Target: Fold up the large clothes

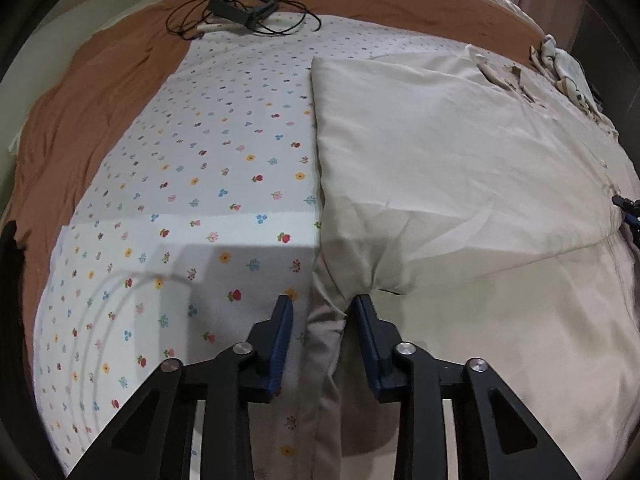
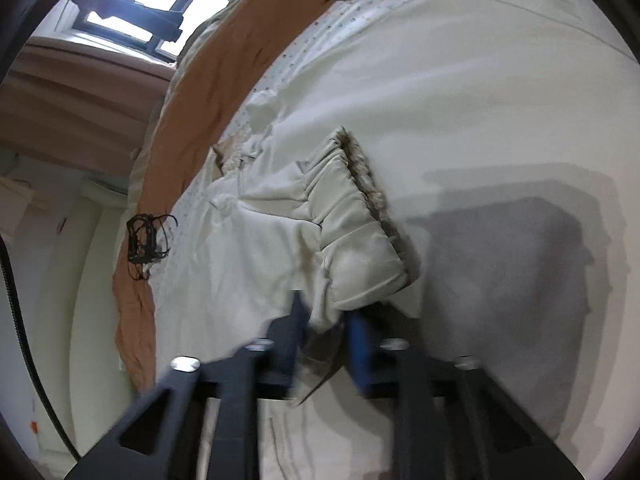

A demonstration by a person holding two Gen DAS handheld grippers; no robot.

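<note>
beige garment [image 1: 440,152] on floral sheet [image 1: 192,168]; left claw [image 1: 322,308] parted around its edge, right claw [image 2: 324,312] likewise.

Beige garment [image 1: 440,152]: matt soft cloth w/ fur-like trim; floral sheet [image 1: 200,184]: smooth matt cotton-like cloth.

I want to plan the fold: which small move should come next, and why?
Probably carry both corners forward together. The left claw has a bunched corner of the beige garment between its fingers; the right claw has the gathered hem between its own. The rest lies flat on the floral sheet.
</note>
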